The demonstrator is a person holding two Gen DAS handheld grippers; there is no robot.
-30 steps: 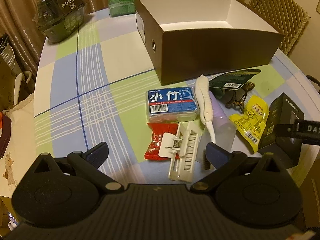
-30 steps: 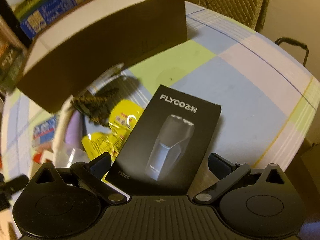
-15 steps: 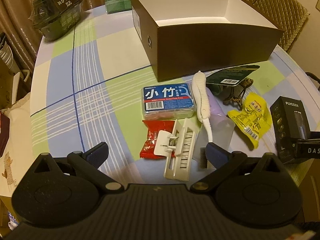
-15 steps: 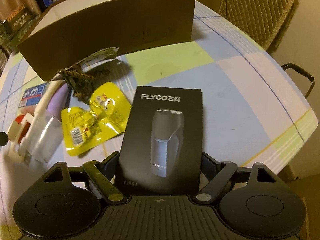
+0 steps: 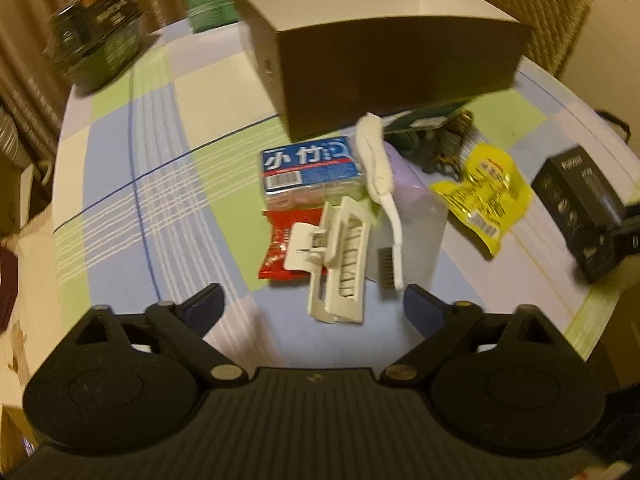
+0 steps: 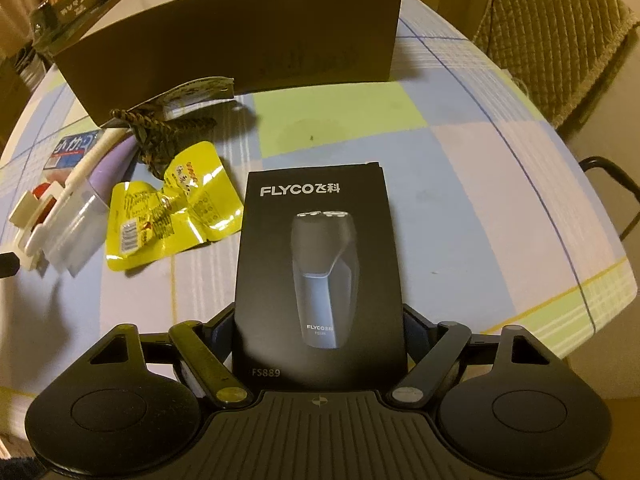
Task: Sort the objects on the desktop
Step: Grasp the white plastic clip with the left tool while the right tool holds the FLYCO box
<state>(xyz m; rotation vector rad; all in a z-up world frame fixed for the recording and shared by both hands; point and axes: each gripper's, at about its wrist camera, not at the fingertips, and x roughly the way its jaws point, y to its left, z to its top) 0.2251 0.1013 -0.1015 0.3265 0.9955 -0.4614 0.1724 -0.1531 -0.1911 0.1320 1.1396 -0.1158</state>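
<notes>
My right gripper (image 6: 320, 320) is shut on the near end of a black FLYCO shaver box (image 6: 318, 256), which also shows at the right in the left wrist view (image 5: 576, 208). My left gripper (image 5: 314, 306) is open and empty, just short of a cream hair clip (image 5: 340, 264). Behind the clip lie a red packet (image 5: 280, 244), a blue floss box (image 5: 310, 164), a white brush on a clear case (image 5: 380, 176) and a yellow snack packet (image 5: 484, 192). A brown open box (image 5: 400, 68) with a white inside stands behind them.
A dark braided item with a card tag (image 6: 168, 128) lies against the brown box. A dark food tub (image 5: 96, 48) sits at the table's far left and a green pack (image 5: 208, 12) behind the box. A padded chair (image 6: 552, 40) stands beyond the table's right edge (image 6: 600, 280).
My right gripper has closed on the shaver box, which was loose between open fingers a second ago. My left gripper has moved slightly, staying open; the pile now looks closer.
</notes>
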